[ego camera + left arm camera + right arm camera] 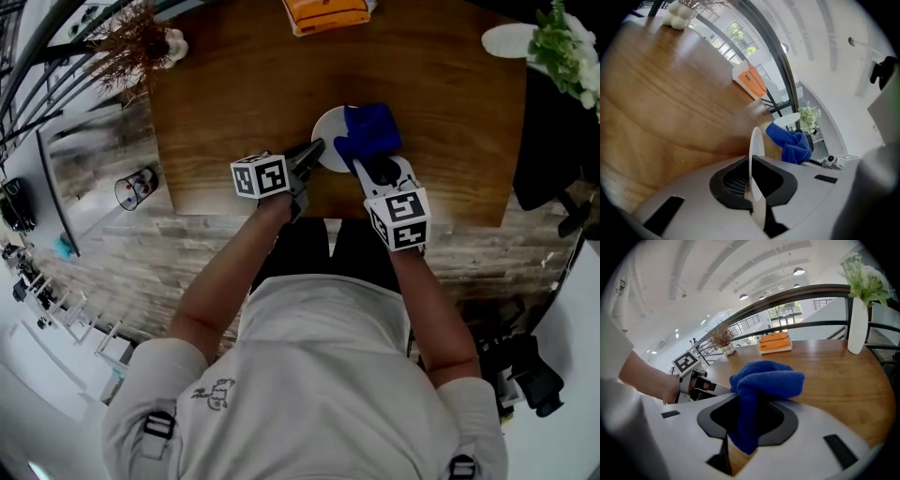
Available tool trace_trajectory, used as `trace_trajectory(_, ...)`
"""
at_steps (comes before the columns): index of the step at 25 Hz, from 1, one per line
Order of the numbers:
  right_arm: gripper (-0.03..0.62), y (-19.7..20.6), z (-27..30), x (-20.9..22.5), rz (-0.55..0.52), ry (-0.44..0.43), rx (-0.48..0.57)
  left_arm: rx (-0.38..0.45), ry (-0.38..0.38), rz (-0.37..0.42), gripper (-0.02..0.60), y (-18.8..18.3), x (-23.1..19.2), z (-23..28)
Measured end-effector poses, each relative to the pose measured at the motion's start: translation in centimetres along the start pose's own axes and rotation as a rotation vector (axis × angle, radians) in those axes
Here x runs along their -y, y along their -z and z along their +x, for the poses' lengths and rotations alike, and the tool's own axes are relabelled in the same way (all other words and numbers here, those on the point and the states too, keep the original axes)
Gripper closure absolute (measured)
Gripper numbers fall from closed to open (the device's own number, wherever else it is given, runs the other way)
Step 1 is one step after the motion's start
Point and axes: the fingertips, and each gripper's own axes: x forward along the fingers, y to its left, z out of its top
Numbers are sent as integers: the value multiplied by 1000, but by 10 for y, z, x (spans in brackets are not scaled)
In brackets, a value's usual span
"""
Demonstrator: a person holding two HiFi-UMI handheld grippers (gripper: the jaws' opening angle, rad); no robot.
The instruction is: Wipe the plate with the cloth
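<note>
A small white plate (328,141) hangs just above the wooden table (234,94), near its front edge. My left gripper (312,152) is shut on the plate's left rim; in the left gripper view the plate (755,150) stands edge-on between the jaws of that gripper (753,180). A bunched blue cloth (369,133) lies against the plate's right side, and my right gripper (364,165) is shut on it. In the right gripper view the cloth (764,378) bulges out of the shut right gripper (749,423), with the left gripper (696,383) to its left.
An orange box (325,14) lies at the table's far edge. A white vase of dried twigs (171,45) stands at the far left corner, and a green plant in a white vase (561,42) at the far right. A glass (137,188) sits on the floor to the left.
</note>
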Motion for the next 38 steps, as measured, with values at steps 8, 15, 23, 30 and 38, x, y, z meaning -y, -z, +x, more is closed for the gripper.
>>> trace_trajectory(8, 477, 11, 7, 1, 11, -17, -18, 2, -82, 26, 551, -2, -17, 6)
trace_trajectory(15, 477, 6, 0, 3, 1, -16, -17, -12, -194, 135, 404, -6, -21, 0)
trace_trajectory(23, 476, -11, -17, -1, -18, -11, 9, -9, -279, 236, 333, -18, -16, -13)
trace_trajectory(30, 477, -39, -43, -18, -53, -11, 58, 62, -232, 308, 334, -40, 39, -38)
trace_trajectory(38, 477, -99, -91, -39, -141, -1, 159, 180, -114, 427, 552, -73, 133, -80)
